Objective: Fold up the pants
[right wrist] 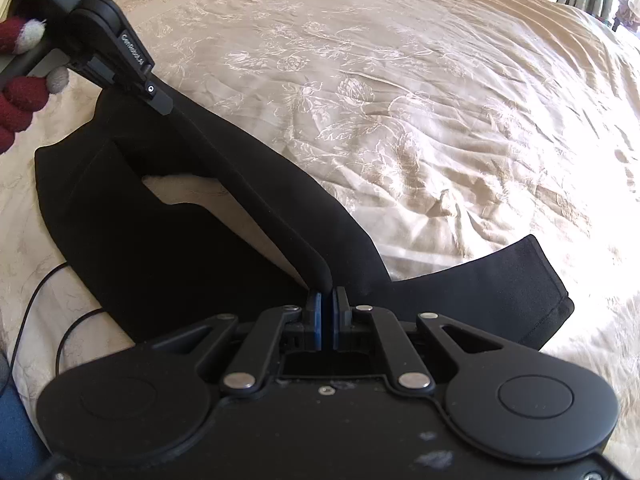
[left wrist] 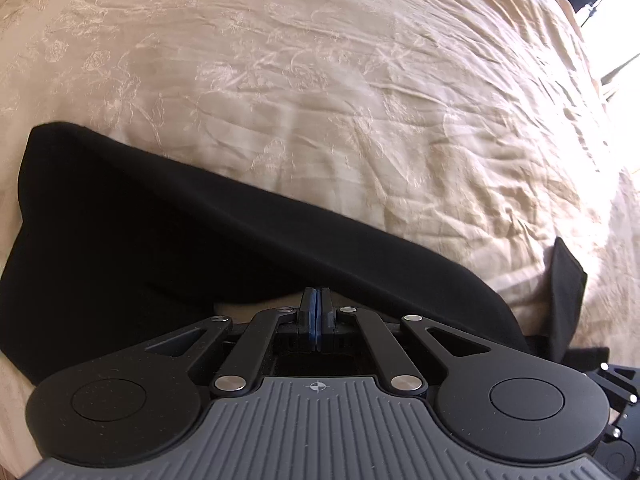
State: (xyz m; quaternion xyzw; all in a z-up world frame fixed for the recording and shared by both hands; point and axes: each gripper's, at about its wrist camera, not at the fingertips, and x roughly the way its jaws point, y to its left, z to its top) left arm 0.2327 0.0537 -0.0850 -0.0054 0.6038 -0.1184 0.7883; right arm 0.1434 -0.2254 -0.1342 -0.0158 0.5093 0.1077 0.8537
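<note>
Closest to each lens are the tools themselves: the right gripper (right wrist: 326, 294) has its fingers pinching a rolled edge of the black pants (right wrist: 168, 216), and the left gripper (left wrist: 316, 300) has its fingers pressed together on the same edge further along, the cloth draping over the tips. In the right wrist view the left tool shows at the far end of that raised edge, held by a hand (right wrist: 24, 92) in a red knitted glove. Between the two grips the pants hang in a slack ridge above the cream bedspread (right wrist: 400, 100), the rest lying on the bed. I judge the fabric soft, light and limp; it will sag and slide, so hems and the waistband give the surest hold.
</note>
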